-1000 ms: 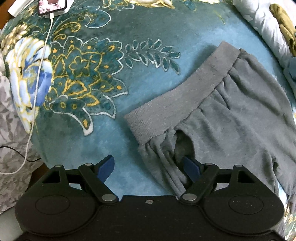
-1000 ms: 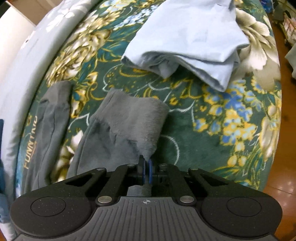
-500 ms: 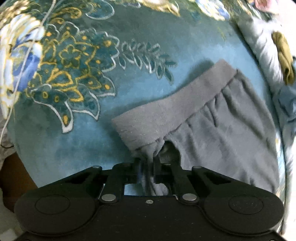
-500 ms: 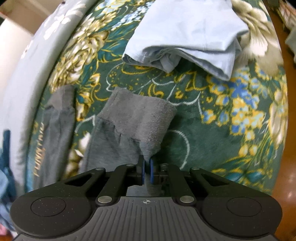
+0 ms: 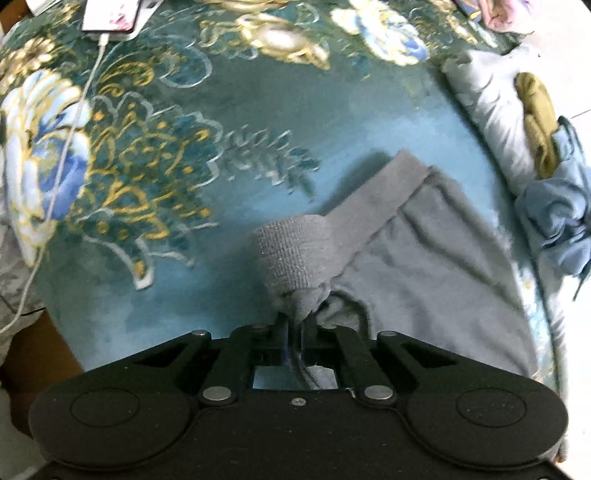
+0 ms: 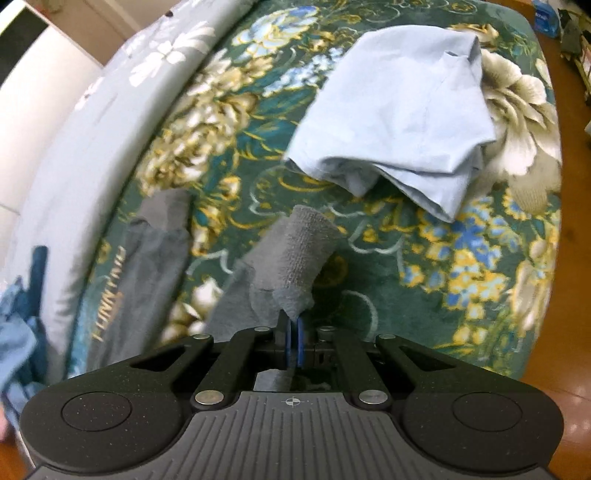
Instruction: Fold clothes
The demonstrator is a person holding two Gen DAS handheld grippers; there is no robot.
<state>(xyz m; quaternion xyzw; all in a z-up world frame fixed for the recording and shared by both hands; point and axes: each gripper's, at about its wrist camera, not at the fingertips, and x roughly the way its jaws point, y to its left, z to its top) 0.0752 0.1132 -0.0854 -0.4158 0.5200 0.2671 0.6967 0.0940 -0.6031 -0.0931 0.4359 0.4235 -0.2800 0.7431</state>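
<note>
Grey sweatpants (image 5: 424, 266) lie on a teal floral blanket (image 5: 155, 192). My left gripper (image 5: 293, 328) is shut on the near corner of the ribbed waistband (image 5: 291, 254) and lifts it off the blanket. My right gripper (image 6: 294, 332) is shut on the ribbed cuff (image 6: 299, 254) of one grey leg, raised above the blanket (image 6: 424, 266). The other leg (image 6: 144, 266), with yellow lettering, lies flat to the left.
A folded light blue garment (image 6: 399, 118) lies ahead of the right gripper. A phone (image 5: 110, 14) with a white cable (image 5: 62, 158) sits at the far left. Crumpled blue (image 5: 554, 218) and olive (image 5: 539, 114) clothes lie on pale bedding at the right.
My left gripper went from open to shut on the waistband corner and has lifted it. My right gripper, shut throughout, has raised the cuff so it bunches up.
</note>
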